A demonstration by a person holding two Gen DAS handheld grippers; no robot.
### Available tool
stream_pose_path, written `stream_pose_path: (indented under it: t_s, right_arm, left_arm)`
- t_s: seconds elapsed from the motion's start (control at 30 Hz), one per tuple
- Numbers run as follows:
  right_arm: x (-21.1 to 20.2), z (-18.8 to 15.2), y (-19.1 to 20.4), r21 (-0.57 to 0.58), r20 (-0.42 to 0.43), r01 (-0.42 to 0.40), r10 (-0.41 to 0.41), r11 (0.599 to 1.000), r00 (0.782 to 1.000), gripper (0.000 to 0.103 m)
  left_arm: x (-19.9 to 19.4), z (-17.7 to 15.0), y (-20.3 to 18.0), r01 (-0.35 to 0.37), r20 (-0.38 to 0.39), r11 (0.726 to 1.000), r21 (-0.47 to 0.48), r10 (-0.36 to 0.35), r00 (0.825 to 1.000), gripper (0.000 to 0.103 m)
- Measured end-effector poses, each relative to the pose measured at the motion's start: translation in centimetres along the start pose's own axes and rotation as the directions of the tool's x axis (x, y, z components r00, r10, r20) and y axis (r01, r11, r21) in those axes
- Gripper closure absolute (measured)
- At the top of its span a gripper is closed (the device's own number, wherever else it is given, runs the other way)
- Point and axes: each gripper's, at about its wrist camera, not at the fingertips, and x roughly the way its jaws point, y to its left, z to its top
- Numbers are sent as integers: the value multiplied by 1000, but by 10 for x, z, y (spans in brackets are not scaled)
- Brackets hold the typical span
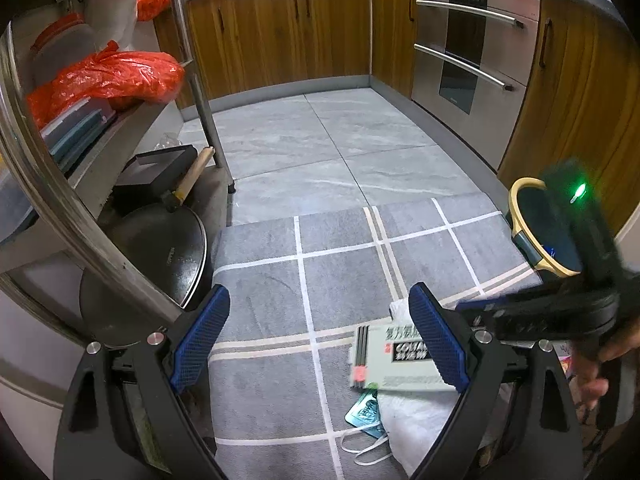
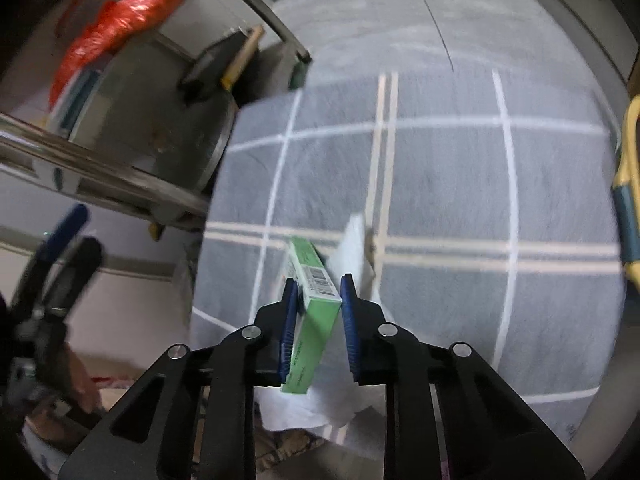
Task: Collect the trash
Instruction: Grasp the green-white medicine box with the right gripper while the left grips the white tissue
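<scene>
My right gripper (image 2: pixel 318 292) is shut on a green and white carton (image 2: pixel 316 300) and holds it above the grey checked mat (image 2: pixel 440 184). In the left wrist view the same carton (image 1: pixel 394 360) shows at the lower right, with the right gripper (image 1: pixel 464 306) coming in from the right. My left gripper (image 1: pixel 320 320) is open and empty above the mat. White tissue paper (image 1: pixel 416 420) lies under the carton, beside a teal packet (image 1: pixel 362 414) and white mask loops (image 1: pixel 366 446). The tissue paper (image 2: pixel 352 248) also shows in the right wrist view.
A round bin with a yellow rim (image 1: pixel 544 232) stands at the mat's right edge. A steel rack (image 1: pixel 80 200) on the left holds red bags (image 1: pixel 120 76), boxes and a black pan lid (image 1: pixel 164 256). Wooden cabinets (image 1: pixel 280 32) and an oven (image 1: pixel 468 52) line the back.
</scene>
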Motion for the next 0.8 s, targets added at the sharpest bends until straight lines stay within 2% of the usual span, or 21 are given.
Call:
stream_pose_path:
  t_s: [0.17, 0.27, 0.4, 0.53, 0.67, 0.8]
  right_arm:
    - [-30, 10, 0, -8, 109, 20, -19, 1000, 994, 82]
    - [-52, 15, -7, 11, 187, 40, -41, 999, 982, 82]
    - [-78, 20, -9, -18, 288, 156, -144, 988, 947, 82]
    - [-89, 23, -13, -29, 331, 246, -223, 969, 917, 82]
    - [-100, 22, -23, -18, 351, 276, -253, 961, 902, 82]
    - [-107, 20, -32, -15, 365, 314, -287, 949, 886, 82]
  left_arm:
    - [10, -3, -7, 7, -32, 1000, 17, -6, 999, 14]
    - [18, -6, -16, 3, -50, 999, 45, -1, 999, 13]
    - [38, -14, -38, 27, -100, 994, 102, -17, 995, 14]
    - [61, -21, -61, 47, -140, 989, 140, -27, 990, 14]
    - [88, -24, -75, 99, -185, 990, 96, -80, 979, 16]
    - [109, -29, -92, 117, -231, 988, 98, -92, 969, 31]
